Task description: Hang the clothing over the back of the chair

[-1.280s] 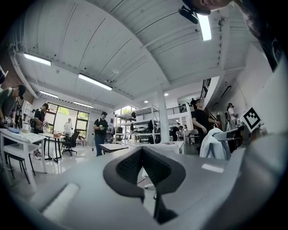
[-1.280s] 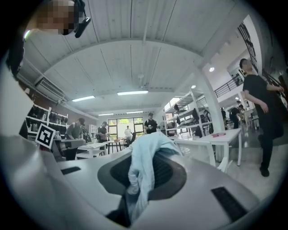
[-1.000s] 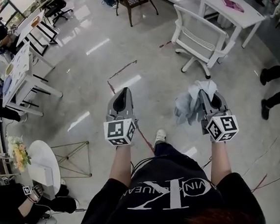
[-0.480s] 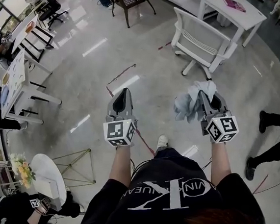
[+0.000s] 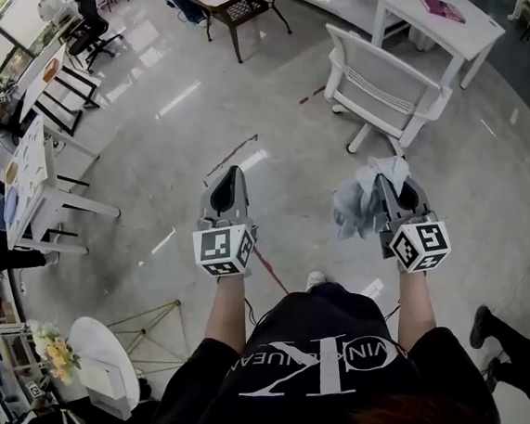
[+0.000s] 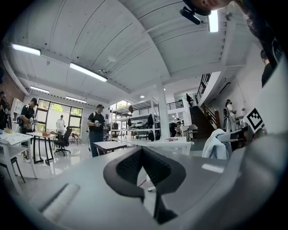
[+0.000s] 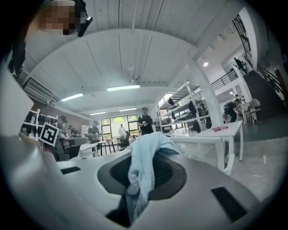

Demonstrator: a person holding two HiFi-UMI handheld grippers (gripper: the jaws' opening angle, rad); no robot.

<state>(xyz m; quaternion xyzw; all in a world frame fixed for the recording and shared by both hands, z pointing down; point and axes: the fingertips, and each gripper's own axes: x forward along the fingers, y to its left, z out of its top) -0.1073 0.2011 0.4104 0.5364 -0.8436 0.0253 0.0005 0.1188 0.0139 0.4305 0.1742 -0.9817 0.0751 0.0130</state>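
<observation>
My right gripper (image 5: 384, 196) is clamped on the clothing (image 5: 359, 202) — a pale blue garment, bunched up, pinched between the jaws and spilling out over the tip and down the inner side. In the right gripper view the clothing (image 7: 145, 158) rises out of the dark pads in a crumpled fold and is caught low down where the right gripper (image 7: 135, 197) closes on it.

My left gripper (image 5: 234, 175) is empty. In the left gripper view its jaws are drawn together with nothing between the pads of the left gripper (image 6: 147, 179), and past them I see only the room. Off to the right in that view the clothing (image 6: 215, 144) hangs from the other gripper.

I hold both grippers out level in front of me, side by side and apart, above a bare grey floor (image 5: 159, 150). The chair (image 5: 387, 82) — white, on a swivel base, its slatted back on the near side — stands ahead of the right gripper and well apart from it. The garment touches no part of the chair. Beyond the chair is a white desk (image 5: 469, 30) with a pink book (image 5: 442, 8) on it.
</observation>
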